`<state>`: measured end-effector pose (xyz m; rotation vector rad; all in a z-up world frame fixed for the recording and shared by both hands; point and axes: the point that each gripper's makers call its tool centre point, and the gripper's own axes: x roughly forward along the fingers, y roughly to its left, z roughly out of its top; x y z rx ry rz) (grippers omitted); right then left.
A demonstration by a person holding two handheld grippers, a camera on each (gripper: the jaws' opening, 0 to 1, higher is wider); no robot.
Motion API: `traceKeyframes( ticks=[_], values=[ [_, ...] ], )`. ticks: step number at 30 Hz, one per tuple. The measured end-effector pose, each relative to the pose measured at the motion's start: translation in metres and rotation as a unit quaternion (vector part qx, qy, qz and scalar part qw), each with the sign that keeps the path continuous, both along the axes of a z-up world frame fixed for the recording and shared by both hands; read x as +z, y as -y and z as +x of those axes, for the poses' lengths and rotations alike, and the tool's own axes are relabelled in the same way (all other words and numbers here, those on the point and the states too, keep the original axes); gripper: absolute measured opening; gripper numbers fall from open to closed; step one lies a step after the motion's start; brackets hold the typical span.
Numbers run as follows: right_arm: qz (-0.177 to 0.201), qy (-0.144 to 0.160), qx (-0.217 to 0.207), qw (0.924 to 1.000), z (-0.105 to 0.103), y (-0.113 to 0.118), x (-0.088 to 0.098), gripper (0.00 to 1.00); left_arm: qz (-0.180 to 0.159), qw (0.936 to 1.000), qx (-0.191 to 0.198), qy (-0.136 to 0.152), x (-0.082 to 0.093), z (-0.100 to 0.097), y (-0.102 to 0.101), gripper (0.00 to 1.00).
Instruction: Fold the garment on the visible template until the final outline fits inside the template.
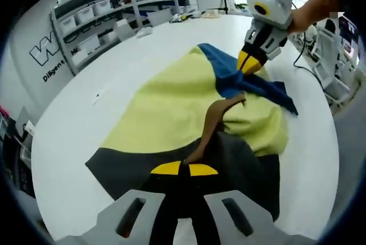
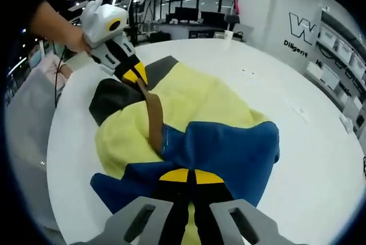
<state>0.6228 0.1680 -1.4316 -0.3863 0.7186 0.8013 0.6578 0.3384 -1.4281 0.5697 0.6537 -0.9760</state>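
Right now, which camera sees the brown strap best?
The right gripper view: the brown fabric strap runs long and straight across the yellow cloth. The left gripper view shows it shorter, curling, partly behind the left tool.

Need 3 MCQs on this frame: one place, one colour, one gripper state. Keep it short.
1. Where does the garment lie?
A. on the white round table
B. on the shelving
C. on the floor

2. Which colour is the part of the garment that the right gripper holds?
A. red
B. blue
C. white

3. How is the left gripper set?
A. wide open above the cloth
B. lying on the table
C. shut on the garment's dark grey end

Answers: 1 A, cloth is spread over the tabletop; 2 B, the yellow-tipped fingers pinch blue fabric; 3 C, the fingertips meet on grey cloth.
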Motion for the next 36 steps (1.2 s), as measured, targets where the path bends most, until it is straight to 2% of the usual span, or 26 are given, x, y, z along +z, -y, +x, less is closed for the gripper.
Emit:
traceKeyframes(
  ticks=[11, 19, 29, 36],
  values=[
    [0.003, -0.025, 0.019, 0.9995, -0.046, -0.008, -0.002, 0.0, -0.01, 0.9996, -0.01, -0.022, 0.0, -0.04, -0.002, 0.01],
    [0.01, -0.04, 0.018, 0.999, -0.069, -0.01, 0.0, 0.0, -0.023, 0.9986, -0.02, -0.043, 0.001, -0.073, -0.001, 0.01],
    [0.027, -0.055, 0.016, 0.998, -0.09, -0.017, 0.002, 0.0, -0.021, 0.9985, -0.027, -0.042, 0.004, -0.086, -0.004, 0.01],
    [0.03, -0.041, 0.018, 0.9986, -0.089, -0.018, 0.017, 0.0, -0.027, 0.9986, -0.021, -0.041, 0.014, -0.085, -0.002, 0.01]
  ],
)
